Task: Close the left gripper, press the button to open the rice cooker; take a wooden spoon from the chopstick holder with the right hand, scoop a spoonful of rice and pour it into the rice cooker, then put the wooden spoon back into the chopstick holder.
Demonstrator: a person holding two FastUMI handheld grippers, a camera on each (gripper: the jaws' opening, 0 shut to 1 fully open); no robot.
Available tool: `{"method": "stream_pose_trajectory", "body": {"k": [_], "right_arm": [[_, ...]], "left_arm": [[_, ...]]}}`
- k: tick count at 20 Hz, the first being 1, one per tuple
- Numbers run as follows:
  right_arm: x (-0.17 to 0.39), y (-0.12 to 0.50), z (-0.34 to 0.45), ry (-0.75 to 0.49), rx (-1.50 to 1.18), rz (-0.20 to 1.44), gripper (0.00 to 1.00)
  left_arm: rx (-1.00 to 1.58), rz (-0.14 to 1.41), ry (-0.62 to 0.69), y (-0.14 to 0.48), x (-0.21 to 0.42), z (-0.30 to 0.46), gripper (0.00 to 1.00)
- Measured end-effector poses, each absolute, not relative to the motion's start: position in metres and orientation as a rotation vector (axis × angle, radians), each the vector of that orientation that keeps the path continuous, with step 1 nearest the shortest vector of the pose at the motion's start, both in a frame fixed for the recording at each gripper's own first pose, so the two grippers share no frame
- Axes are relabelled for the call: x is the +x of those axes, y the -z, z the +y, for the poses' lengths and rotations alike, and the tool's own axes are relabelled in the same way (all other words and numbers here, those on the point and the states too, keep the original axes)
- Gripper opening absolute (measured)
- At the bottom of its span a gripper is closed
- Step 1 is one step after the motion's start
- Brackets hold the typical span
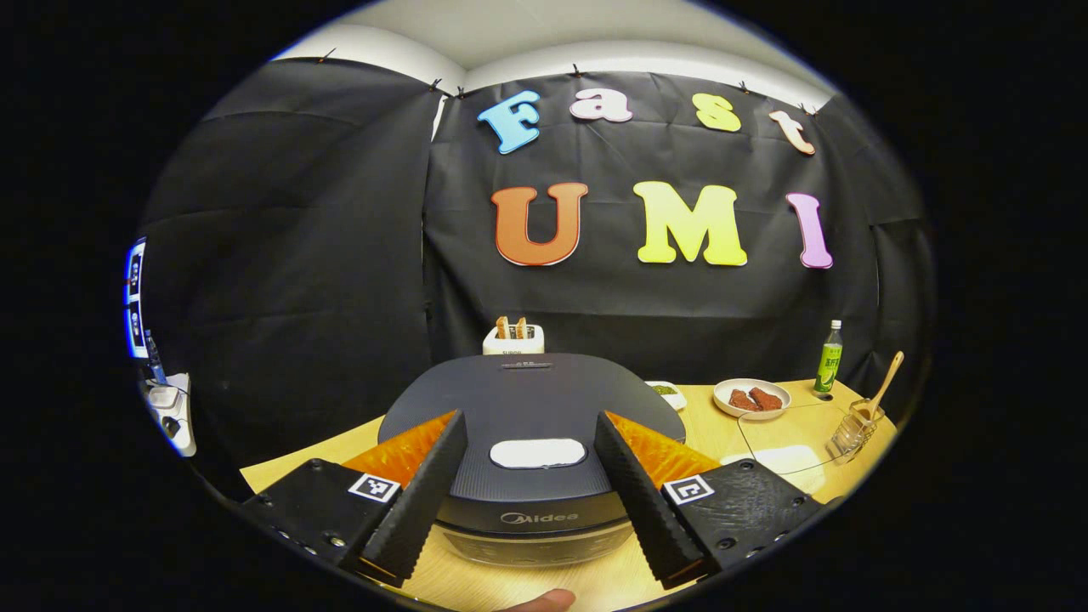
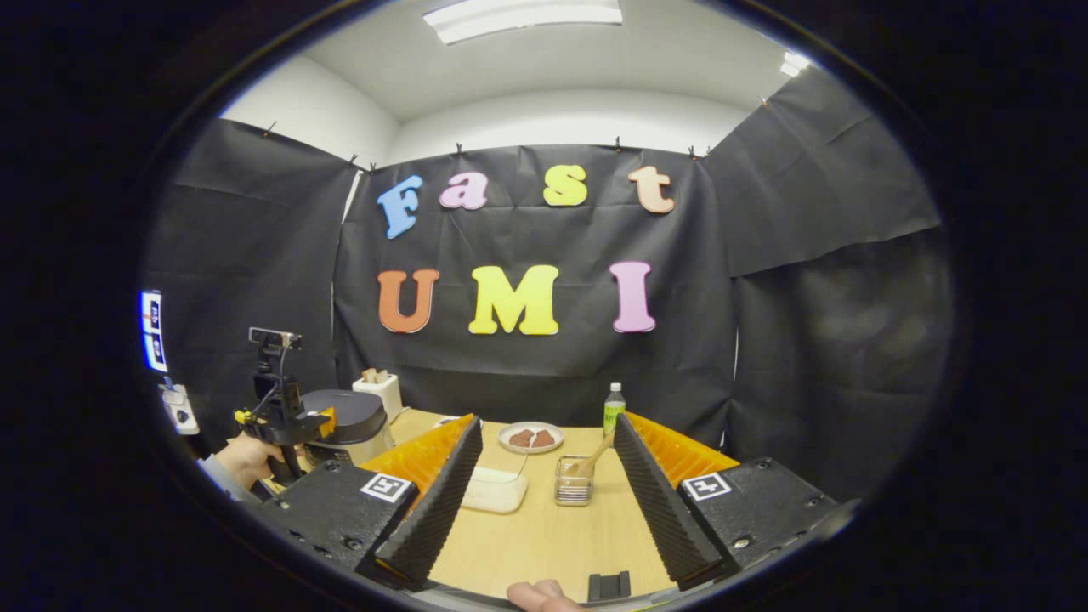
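Left gripper view looks straight down its own two fingers at the rice cooker [image 1: 531, 442], which sits shut on the table [image 1: 765, 442], its pale oval button [image 1: 537, 453] framed in the gap between the fingers at 12 o'clock. The left gripper [image 1: 531, 557] has its fingers spread wide, so the step in hand is, I judge, the very first: draw the fingers together before pressing. Done well, that means closing them fully so the tips make one blunt point, lining that point over the middle of the button, and pushing straight down rather than at a slant, so the tips do not skid off the smooth lid; keep clear of the lid's swing toward the back. At 2 o'clock of the cooker stands the holder [image 1: 854, 429], a clear wire basket with the wooden spoon [image 1: 886, 382] leaning out of it. Right gripper view shows the right gripper [image 2: 548, 557] also spread and holding nothing, the holder [image 2: 574, 486] ahead at 12 o'clock, and a clear tub [image 2: 493, 491] at its 9 o'clock with what looks like rice inside. Farther back, a plate [image 2: 530, 438] carries two brown pieces, and a bottle [image 2: 614, 408] stands at its 3 o'clock.
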State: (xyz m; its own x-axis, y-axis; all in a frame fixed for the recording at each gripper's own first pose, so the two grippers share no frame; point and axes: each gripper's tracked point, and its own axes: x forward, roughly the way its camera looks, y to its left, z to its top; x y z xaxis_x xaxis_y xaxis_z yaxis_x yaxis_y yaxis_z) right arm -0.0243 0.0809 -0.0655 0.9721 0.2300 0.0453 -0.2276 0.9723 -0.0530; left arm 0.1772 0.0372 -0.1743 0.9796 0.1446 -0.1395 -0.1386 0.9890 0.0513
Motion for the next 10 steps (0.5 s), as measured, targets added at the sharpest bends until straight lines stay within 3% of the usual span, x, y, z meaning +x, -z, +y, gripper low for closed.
{"method": "stream_pose_trajectory", "body": {"k": [10], "right_arm": [[-0.010,0.071,0.092,-0.217,-0.041,0.003,1.00]], "left_arm": [[0.025,0.209,-0.086,0.153,0.135,0.018,0.95]]}}
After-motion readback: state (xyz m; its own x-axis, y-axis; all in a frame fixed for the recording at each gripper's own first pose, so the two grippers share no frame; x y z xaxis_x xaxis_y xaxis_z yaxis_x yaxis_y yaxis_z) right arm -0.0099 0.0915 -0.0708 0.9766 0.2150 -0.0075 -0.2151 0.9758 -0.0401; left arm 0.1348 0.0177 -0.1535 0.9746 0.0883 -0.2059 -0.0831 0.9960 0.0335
